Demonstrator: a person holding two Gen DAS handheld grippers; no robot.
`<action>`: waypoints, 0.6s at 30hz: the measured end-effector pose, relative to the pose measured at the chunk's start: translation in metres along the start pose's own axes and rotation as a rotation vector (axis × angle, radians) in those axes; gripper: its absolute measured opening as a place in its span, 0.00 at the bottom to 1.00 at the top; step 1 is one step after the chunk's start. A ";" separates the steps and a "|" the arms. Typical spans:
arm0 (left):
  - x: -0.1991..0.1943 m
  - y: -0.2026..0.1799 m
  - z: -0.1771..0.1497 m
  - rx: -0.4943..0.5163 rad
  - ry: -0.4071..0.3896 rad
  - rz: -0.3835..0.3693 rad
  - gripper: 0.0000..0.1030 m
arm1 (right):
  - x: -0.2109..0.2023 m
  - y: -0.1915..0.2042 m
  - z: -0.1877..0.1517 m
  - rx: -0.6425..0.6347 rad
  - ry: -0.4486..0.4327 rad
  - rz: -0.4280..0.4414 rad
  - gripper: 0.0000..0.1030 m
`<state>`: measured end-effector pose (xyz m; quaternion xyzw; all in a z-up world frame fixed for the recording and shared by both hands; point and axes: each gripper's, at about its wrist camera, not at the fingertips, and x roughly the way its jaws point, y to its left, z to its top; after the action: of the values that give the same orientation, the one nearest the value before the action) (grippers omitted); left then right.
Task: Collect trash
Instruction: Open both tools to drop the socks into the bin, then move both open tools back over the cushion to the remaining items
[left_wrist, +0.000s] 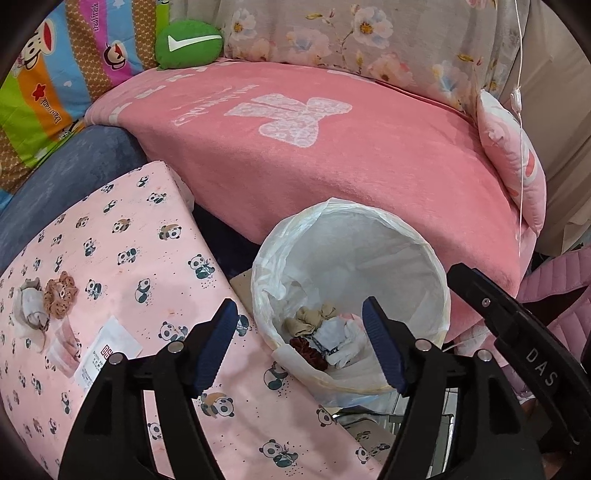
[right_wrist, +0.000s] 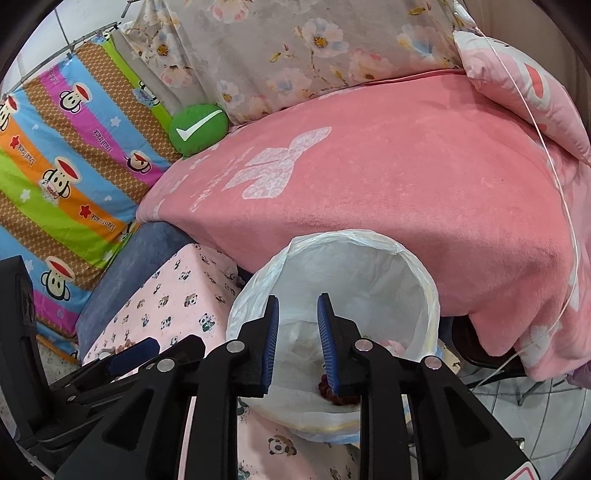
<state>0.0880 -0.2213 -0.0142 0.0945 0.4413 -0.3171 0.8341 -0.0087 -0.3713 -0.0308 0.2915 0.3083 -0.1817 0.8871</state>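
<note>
A white-lined trash bin (left_wrist: 439, 280) stands beside the panda-print table (left_wrist: 122, 236). It holds a dark red scrunchie (left_wrist: 308, 350), a beige scrunchie (left_wrist: 314, 315) and white crumpled scraps (left_wrist: 340, 339). My left gripper (left_wrist: 299, 343) is open and empty over the bin's near rim. On the table's left lie a brown scrunchie (left_wrist: 61, 293), a grey-white wad (left_wrist: 31, 306), a clear plastic wrapper (left_wrist: 66, 345) and a white label (left_wrist: 107, 349). My right gripper (right_wrist: 297, 339) is open and empty above the bin (right_wrist: 424, 295); the red scrunchie (right_wrist: 334, 393) shows below its right finger.
A pink blanket-covered bed (left_wrist: 332, 155) runs behind the bin. A green check-mark cushion (left_wrist: 188, 44) and a striped cartoon quilt (left_wrist: 48, 92) lie at the back left. A blue cushion (left_wrist: 66, 173) sits behind the table. A white cord (left_wrist: 521, 110) hangs at right.
</note>
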 end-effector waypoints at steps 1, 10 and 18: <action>0.000 0.002 0.000 -0.005 0.000 0.001 0.65 | -0.001 0.002 -0.001 -0.003 -0.001 -0.002 0.27; -0.007 0.014 -0.003 -0.031 -0.009 0.007 0.65 | -0.001 0.013 -0.006 -0.020 0.006 0.007 0.27; -0.013 0.028 -0.008 -0.056 -0.016 0.013 0.65 | 0.000 0.029 -0.012 -0.049 0.019 0.019 0.27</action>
<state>0.0947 -0.1906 -0.0121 0.0713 0.4430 -0.3000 0.8418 0.0005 -0.3412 -0.0269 0.2742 0.3183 -0.1628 0.8927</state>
